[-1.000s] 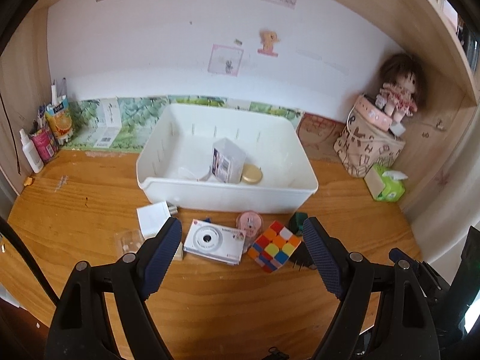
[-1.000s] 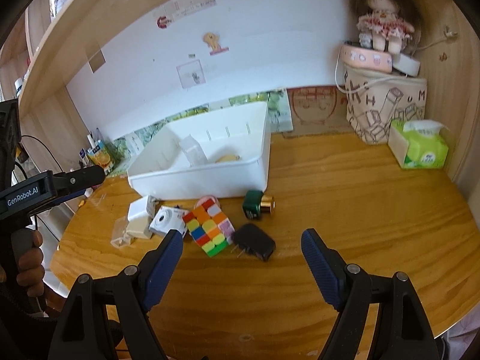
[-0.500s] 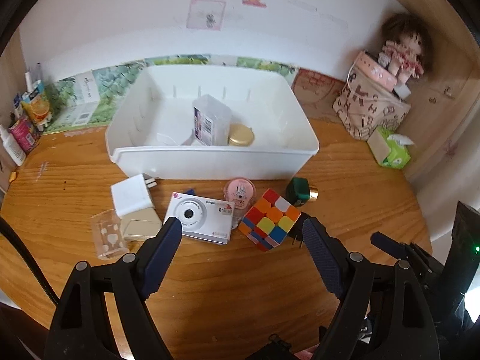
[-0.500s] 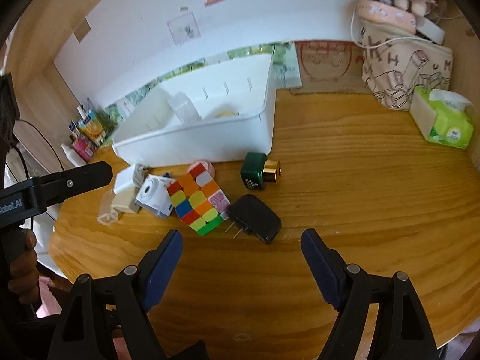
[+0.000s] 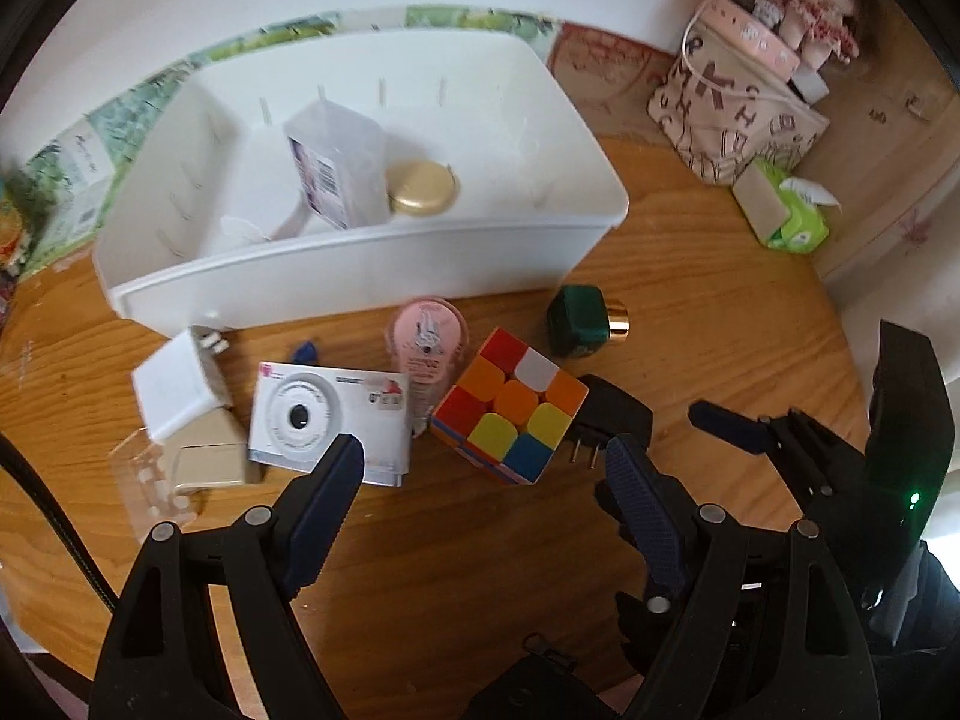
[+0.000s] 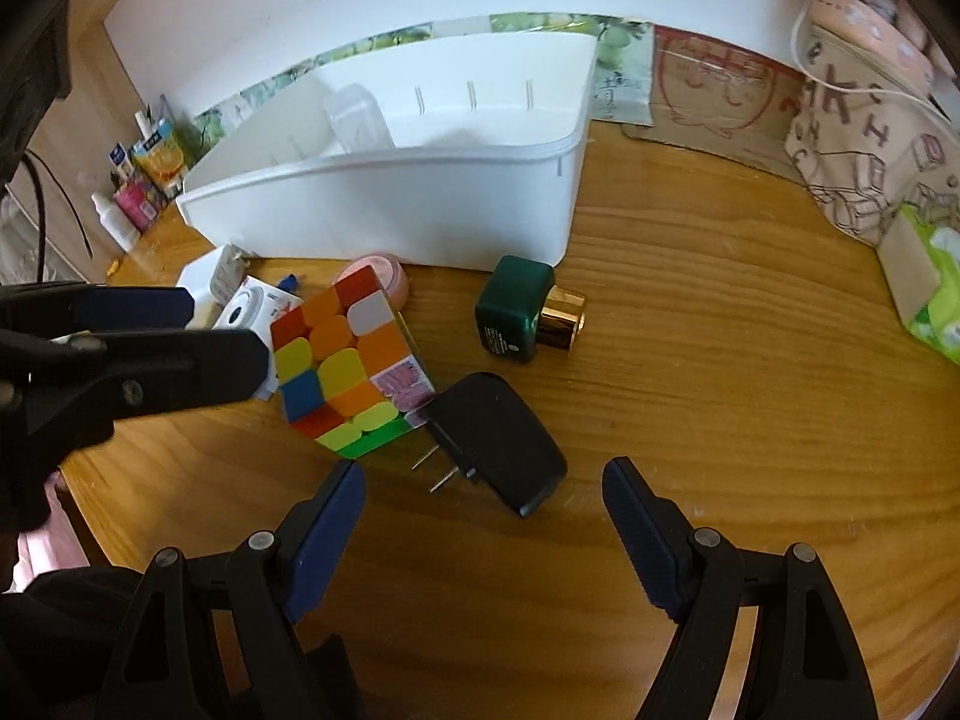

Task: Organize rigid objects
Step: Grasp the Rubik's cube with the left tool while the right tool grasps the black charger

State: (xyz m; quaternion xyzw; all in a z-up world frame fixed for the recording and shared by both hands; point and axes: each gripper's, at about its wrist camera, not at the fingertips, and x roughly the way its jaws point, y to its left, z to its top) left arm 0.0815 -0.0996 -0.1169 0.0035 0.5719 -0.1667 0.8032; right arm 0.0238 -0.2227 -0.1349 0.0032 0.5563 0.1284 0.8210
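A white bin (image 5: 372,264) (image 6: 420,204) stands at the back of the wooden table; a clear box (image 5: 339,171) and a gold lid (image 5: 420,192) lie inside. In front of it lie a colour cube (image 5: 510,414) (image 6: 348,366), a white camera (image 5: 330,420), a pink round case (image 5: 426,342), a green bottle with a gold cap (image 5: 579,321) (image 6: 522,318), a black plug adapter (image 6: 498,438) (image 5: 612,420) and a white charger (image 5: 177,387). My left gripper (image 5: 480,468) is open just short of the cube. My right gripper (image 6: 480,492) is open, just short of the black adapter.
A patterned bag (image 5: 732,120) with a doll (image 5: 810,6) on top and a green tissue pack (image 5: 786,213) (image 6: 930,294) stand at the back right. Small bottles and cartons (image 6: 144,180) crowd the left wall. A tan box (image 5: 207,456) and a clear case (image 5: 150,486) lie left of the camera.
Both grippers have moved forward and down toward the objects, which now fill more of each view. The left gripper now shows at the left of the right wrist view.
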